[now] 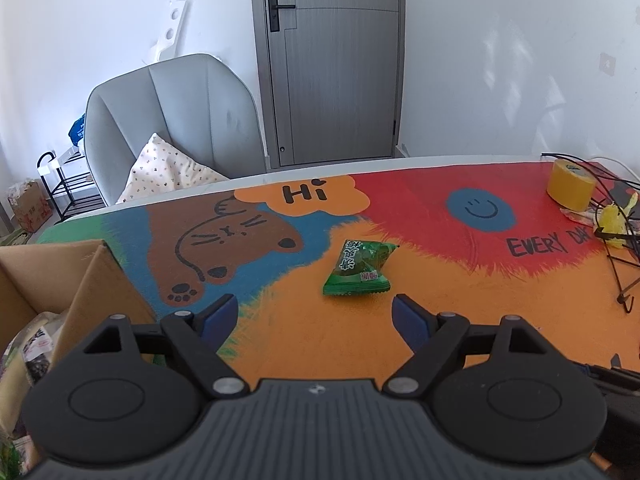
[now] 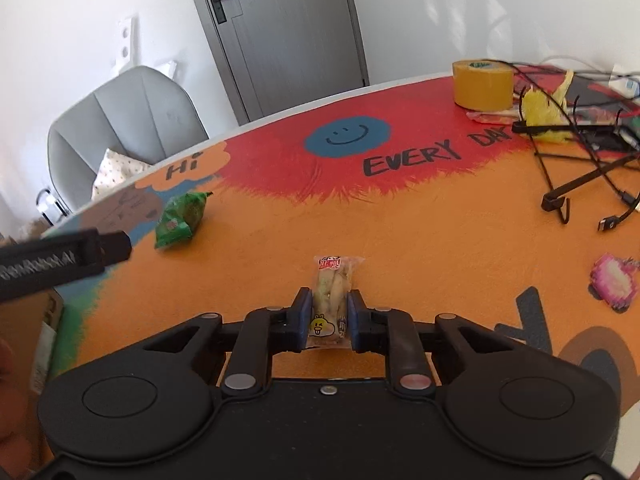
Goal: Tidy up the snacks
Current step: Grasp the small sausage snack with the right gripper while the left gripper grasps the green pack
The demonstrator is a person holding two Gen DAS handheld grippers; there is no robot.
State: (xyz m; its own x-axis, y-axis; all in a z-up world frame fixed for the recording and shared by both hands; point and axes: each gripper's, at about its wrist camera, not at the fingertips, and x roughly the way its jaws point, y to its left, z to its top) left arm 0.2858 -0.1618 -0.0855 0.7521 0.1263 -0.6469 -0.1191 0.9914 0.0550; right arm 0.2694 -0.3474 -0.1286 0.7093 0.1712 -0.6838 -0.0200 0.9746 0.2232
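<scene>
**Snacks on mat, box at left**

Cardboard box [image 1: 102, 276] at table's left edge, holding several snack packets [image 1: 38, 344]. Green snack packet [image 1: 357, 269] lying on mat just ahead of left gripper [image 1: 316, 316], fingers spread, empty. Right gripper [image 2: 329, 316] clenched around clear snack packet [image 2: 333, 300].

Two snack packets are sitting out, one green packet [image 1: 357, 268] and one clear packet [image 2: 333, 300]; one cardboard box [image 1: 100, 276], one roll of yellow tape [image 2: 483, 85] and one pink trinket [image 2: 614, 282] are lying nearby.
</scene>
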